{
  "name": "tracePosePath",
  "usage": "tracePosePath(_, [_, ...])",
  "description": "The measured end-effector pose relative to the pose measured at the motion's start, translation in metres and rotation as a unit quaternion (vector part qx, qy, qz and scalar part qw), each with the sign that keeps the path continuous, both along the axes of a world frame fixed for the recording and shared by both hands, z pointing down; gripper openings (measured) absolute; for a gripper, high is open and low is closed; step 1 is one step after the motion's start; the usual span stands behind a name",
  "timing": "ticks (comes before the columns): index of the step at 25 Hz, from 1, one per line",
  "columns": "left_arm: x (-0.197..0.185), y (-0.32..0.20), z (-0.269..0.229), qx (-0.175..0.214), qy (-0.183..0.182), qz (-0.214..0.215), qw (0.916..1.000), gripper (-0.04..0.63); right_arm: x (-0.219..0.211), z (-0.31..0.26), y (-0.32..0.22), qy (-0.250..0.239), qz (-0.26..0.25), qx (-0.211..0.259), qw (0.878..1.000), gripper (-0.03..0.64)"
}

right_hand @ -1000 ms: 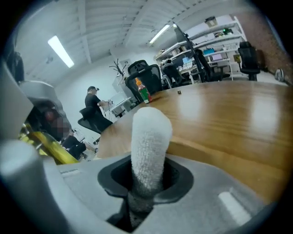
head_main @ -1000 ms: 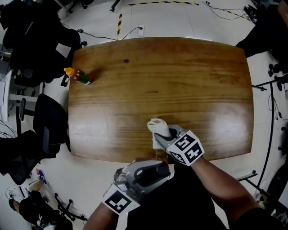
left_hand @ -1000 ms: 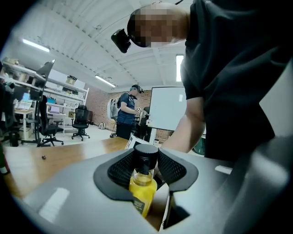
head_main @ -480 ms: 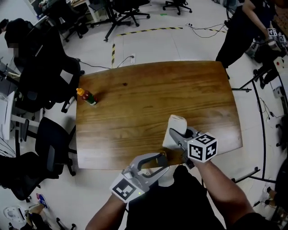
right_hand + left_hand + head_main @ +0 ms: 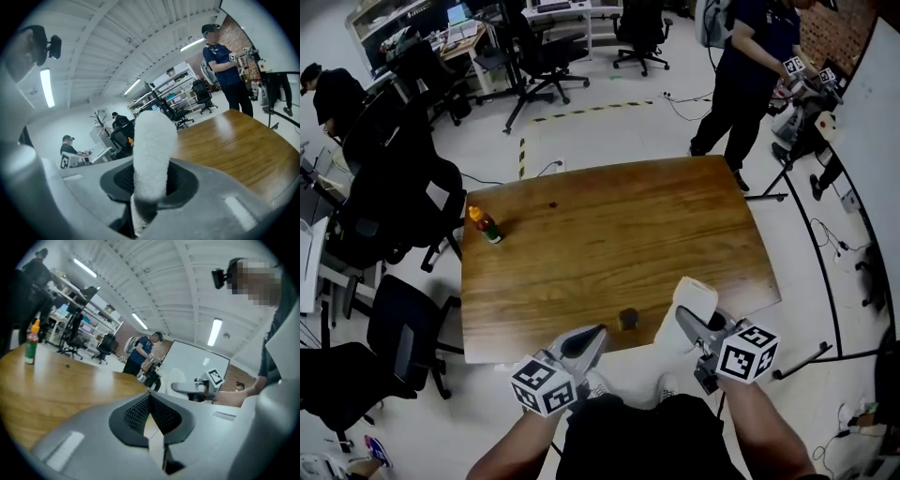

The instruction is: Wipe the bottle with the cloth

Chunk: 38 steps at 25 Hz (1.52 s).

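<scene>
A small dark bottle (image 5: 628, 319) stands alone on the wooden table (image 5: 609, 234) near its front edge. My left gripper (image 5: 596, 334) hangs just off that edge, a little left of the bottle and apart from it. In the left gripper view its jaws (image 5: 150, 398) are shut with nothing between them. My right gripper (image 5: 692, 324) is shut on a rolled white cloth (image 5: 691, 302), right of the bottle. In the right gripper view the cloth (image 5: 153, 140) sticks up between the jaws (image 5: 150, 180). A sauce bottle with an orange cap (image 5: 485, 226) stands at the table's far left.
Black office chairs (image 5: 403, 309) crowd the table's left side. A person in dark clothes (image 5: 750, 66) stands beyond the far right corner by equipment stands. Cables and striped tape lie on the floor behind the table.
Both grippers have drawn back off the table's front edge. The small dark bottle that was between them now stands free. My left gripper let go and shut. The head view has lifted.
</scene>
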State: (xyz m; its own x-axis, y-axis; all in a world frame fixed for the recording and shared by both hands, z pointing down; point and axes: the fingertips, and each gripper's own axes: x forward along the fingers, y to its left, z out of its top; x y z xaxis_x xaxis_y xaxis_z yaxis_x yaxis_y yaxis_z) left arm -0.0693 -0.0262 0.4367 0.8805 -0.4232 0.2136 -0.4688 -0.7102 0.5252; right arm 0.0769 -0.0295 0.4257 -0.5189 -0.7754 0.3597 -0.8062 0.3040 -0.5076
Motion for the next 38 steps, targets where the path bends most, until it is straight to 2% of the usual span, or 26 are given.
tracePosePath(1, [-0.003,0.006,0.016,-0.032,-0.038,-0.011,0.9987,0.017,-0.003,0.000,0.014,0.001,-0.017,-0.003,1.000,0.075])
tracePosePath(3, [-0.013,0.025,0.045,-0.087,-0.115,-0.022,0.9894,0.017,-0.014,0.003,0.042,0.006,-0.051,-0.013,0.999,0.075])
tracePosePath(4, [-0.019,0.037,0.053,-0.105,-0.136,-0.028,0.9847,0.017,-0.020,0.006,0.057,0.008,-0.066,-0.020,0.998,0.075])
tracePosePath(5, [-0.024,0.049,0.057,-0.115,-0.143,-0.038,0.9823,0.017,-0.024,0.007,0.071,0.009,-0.079,-0.026,0.996,0.075])
tracePosePath(10, [-0.027,0.102,0.047,-0.114,-0.128,-0.110,0.9790,0.017,-0.025,-0.003,0.121,0.002,-0.130,-0.005,0.991,0.075])
tracePosePath(16, [-0.017,0.172,0.045,-0.076,-0.152,-0.150,0.9739,0.017,-0.016,0.004,0.170,-0.016,-0.174,0.003,0.985,0.075])
tracePosePath(22, [-0.020,0.210,0.042,-0.032,-0.220,-0.122,0.9674,0.017,-0.009,0.010,0.201,-0.039,-0.153,-0.001,0.987,0.075])
tracePosePath(27, [-0.038,0.203,0.042,-0.035,-0.202,-0.103,0.9734,0.017,-0.027,0.003,0.213,-0.015,-0.143,0.021,0.989,0.075])
tracePosePath(34, [-0.070,0.200,0.040,-0.016,-0.194,-0.057,0.9793,0.017,-0.057,0.004,0.221,-0.002,-0.084,0.029,0.996,0.075])
tracePosePath(38, [-0.091,0.200,0.039,-0.032,-0.185,-0.055,0.9806,0.017,-0.071,0.001,0.229,0.005,-0.064,0.019,0.998,0.075])
